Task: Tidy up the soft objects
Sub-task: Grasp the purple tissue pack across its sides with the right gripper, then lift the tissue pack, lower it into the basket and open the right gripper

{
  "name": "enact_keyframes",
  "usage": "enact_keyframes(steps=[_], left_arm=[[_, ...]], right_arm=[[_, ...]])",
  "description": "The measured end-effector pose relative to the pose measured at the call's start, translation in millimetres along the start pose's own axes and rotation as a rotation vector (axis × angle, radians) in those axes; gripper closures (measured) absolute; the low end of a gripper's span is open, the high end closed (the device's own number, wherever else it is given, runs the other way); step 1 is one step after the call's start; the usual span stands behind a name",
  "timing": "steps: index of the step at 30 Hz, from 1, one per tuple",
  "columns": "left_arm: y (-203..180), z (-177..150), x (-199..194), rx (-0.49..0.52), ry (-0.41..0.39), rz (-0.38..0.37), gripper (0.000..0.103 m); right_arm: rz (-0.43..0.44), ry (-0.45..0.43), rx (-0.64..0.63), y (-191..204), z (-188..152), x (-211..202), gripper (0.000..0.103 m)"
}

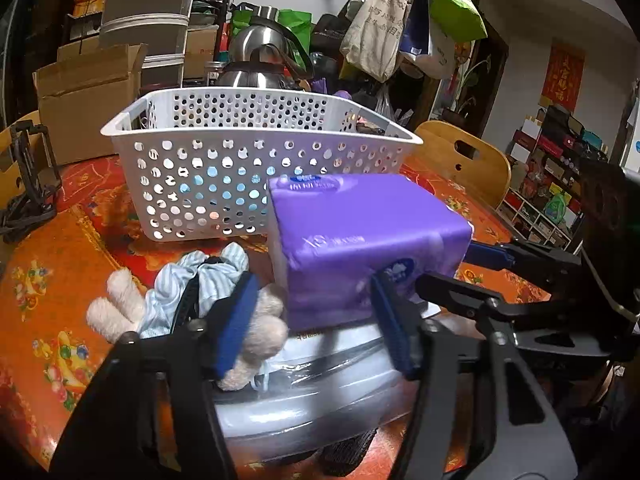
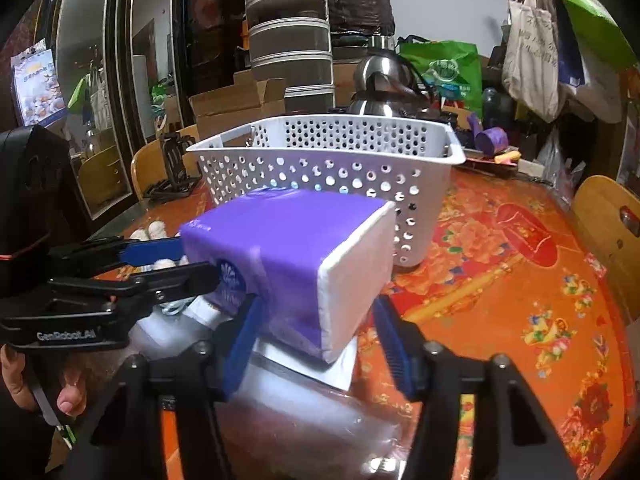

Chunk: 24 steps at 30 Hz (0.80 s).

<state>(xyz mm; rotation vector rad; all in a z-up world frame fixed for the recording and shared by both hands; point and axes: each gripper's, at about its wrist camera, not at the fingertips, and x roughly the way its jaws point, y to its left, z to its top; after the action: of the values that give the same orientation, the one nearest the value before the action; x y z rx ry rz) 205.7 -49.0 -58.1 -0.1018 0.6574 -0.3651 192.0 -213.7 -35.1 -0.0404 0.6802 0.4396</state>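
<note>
Holding the left gripper (image 1: 313,300) low and near level, its 2 fingers spread wide, with a bare hand (image 2: 44,384) wrapped round the handle. Bringing the right gripper (image 2: 316,336) in crosswise to it, 2 fingers wide apart and astride the pack (image 2: 288,240), pads close against both sides. Cannot tell whether clamped.

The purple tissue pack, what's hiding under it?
The purple tissue pack sits on a clear-wrapped grey-white bundle, beside a plush toy. What that bundle holds, and the table beneath it, can't be seen.
</note>
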Motion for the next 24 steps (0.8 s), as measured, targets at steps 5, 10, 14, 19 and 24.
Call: enact_keyframes(steps=[5,10,14,19,24], left_arm=[[-1.6,2.5,3.4,0.008,0.0,0.007,0.049],[7.0,10.5,2.0,-0.006,-0.004,-0.014,0.049],[5.1,16.6,6.5,0.024,0.01,-0.028,0.049],[-6.0,21.5,15.6,0.072,0.024,-0.041,0.053],[-12.4,20.2,11.4,0.077,-0.007,-0.017,0.058]], right_arm=[[0.004,0.009,-0.013,2.0,-0.2,2.0,0.054],[0.006,0.0,-0.006,-1.5,3.0,-1.5,0.054],[0.003,0.009,-0.022,0.1,6.9,1.8,0.054],[0.004,0.019,-0.038,0.0,9.7,4.7,0.055],[-0.01,0.016,-0.042,0.4,7.9,3.7,0.065]])
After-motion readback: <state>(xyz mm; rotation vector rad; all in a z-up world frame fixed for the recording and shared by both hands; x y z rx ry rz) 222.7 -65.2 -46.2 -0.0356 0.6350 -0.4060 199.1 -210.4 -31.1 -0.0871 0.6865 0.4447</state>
